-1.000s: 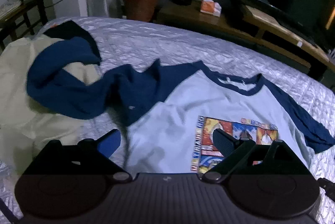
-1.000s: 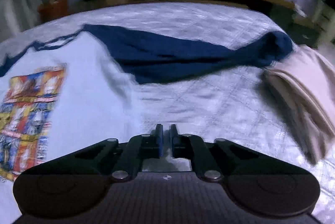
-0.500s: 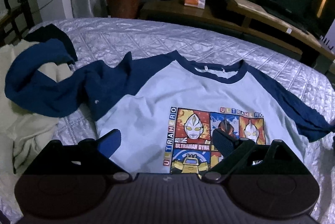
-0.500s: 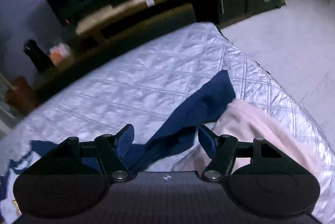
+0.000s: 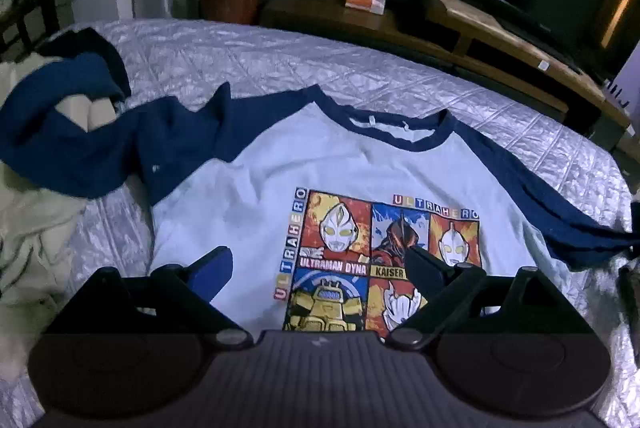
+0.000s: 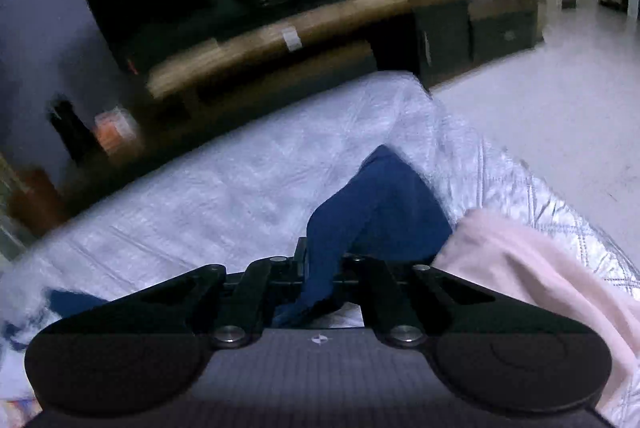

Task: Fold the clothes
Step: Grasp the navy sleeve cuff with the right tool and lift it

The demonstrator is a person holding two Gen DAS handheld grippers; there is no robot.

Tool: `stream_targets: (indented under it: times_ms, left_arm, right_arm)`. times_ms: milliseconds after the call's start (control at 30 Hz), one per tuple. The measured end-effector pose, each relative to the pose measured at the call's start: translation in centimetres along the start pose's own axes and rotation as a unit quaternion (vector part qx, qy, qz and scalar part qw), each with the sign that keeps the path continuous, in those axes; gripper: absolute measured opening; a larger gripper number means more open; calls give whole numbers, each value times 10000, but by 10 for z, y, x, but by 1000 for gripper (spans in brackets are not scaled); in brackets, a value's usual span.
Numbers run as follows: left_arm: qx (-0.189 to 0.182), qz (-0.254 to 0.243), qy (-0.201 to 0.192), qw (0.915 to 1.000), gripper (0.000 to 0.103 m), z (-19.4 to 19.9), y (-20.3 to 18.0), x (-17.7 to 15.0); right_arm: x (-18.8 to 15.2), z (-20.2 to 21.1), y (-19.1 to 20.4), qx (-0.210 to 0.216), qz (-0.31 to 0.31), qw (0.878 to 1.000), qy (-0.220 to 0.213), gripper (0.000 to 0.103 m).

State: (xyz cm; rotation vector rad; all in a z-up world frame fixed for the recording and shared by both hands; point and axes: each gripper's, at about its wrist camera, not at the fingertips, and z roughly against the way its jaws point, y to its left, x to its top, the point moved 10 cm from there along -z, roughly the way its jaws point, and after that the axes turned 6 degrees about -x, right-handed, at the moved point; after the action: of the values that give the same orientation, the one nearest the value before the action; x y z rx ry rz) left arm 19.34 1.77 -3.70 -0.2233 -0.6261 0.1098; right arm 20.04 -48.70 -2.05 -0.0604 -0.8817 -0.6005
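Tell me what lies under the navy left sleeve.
The long navy left sleeve drapes over a crumpled cream garment on the silver quilted bedspread; whatever the sleeve covers stays hidden.

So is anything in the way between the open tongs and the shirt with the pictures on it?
Nothing visible is. The left tongs hang open right over the T-shirt, with only air between. The left navy sleeve lies crumpled over a cream garment, but off to the side. The right tongs are shut on the other navy sleeve.
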Motion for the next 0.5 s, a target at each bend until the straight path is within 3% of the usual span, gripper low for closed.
stream_targets:
  times_ms: [167,267,400,500]
  left_arm:
    - [-5,-55,-59,10000,91,5,0,-2]
    - [-6,-34,-83,10000,91,8,2,-2]
    - [9,116,-196,9997,91,15,13,5]
    - [78,366,-366,9986,91,24,32,17]
  right_arm:
    - [-3,83,42,509,530,9924,-984,8]
    - [-14,119,86,636,1149,9800,-1492,8]
    - [-47,160,161,883,2208,9467,-2175,9]
    - [-110,177,222,1410,3116,9179,-2014,16]
